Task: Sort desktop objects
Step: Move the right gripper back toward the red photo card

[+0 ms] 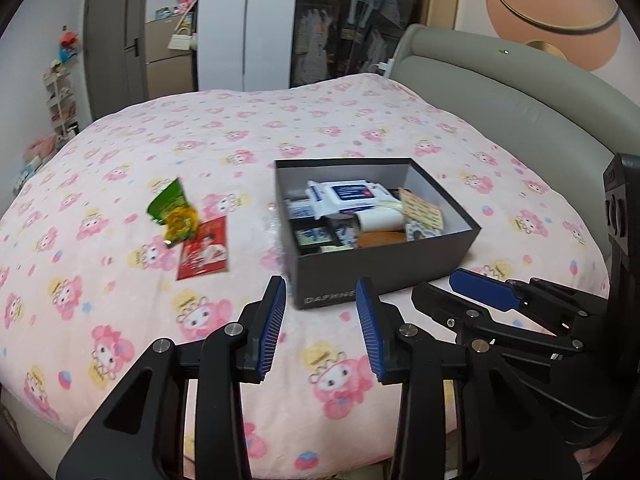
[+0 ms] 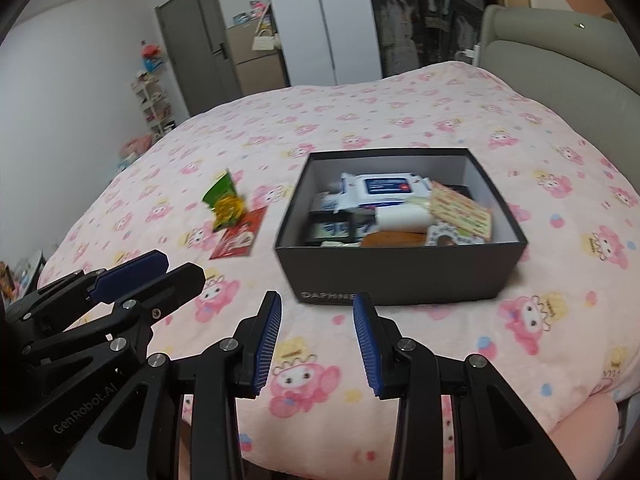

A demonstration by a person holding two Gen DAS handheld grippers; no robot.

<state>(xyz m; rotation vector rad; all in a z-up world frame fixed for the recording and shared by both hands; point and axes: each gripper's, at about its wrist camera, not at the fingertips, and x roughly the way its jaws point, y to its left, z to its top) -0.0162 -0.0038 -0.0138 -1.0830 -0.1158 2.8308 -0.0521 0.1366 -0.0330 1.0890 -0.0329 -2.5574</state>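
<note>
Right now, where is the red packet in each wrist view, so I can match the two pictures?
Left wrist view: the red packet lies left of centre on the pink blanket, well left of the dark box.
Right wrist view: the red packet lies left of centre, close to the box's left wall.
Shared landmark: the green and yellow snack bag touching its far end.

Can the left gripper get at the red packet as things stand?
Probably yes: the left gripper is open and empty, and the red packet lies flat on the blanket, left of the box, with only the green-yellow packet overlapping its far edge.

Grey box (image 2: 400, 276) on bedspread (image 2: 400, 112); snack packets (image 2: 234, 216) left.
</note>
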